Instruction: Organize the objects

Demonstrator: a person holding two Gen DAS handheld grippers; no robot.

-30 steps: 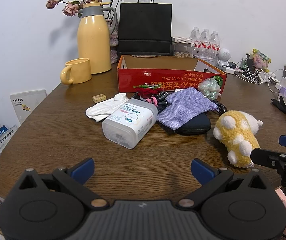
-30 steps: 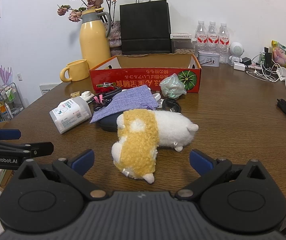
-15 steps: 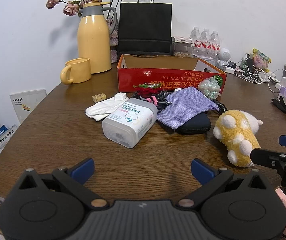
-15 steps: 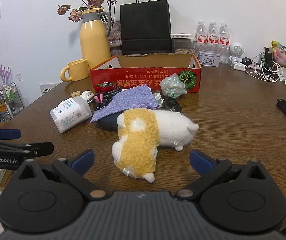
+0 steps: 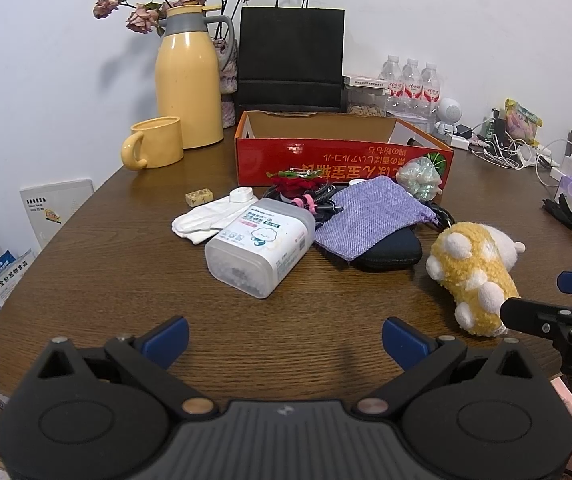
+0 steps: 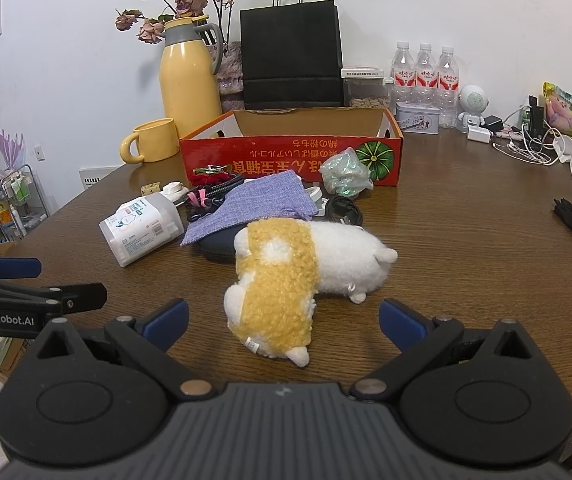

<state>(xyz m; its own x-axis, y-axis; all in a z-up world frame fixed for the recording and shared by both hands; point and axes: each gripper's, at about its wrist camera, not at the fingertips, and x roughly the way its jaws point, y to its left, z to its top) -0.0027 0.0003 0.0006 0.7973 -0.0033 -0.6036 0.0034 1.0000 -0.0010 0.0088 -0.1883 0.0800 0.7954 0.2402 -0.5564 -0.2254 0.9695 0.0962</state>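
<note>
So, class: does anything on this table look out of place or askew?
Yes. The plastic tub lies tipped on its side, the plush toy lies toppled, and small items sit jumbled outside the red box.

Bright, even light; sharp focus; fisheye-bent edges.

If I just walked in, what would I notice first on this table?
Probably the fluffy yellow-and-white plush toy lying on its side, right before the open right claw. Behind it, a red cardboard box sits open, with a tall yellow jug of dried roses to its left.
</note>
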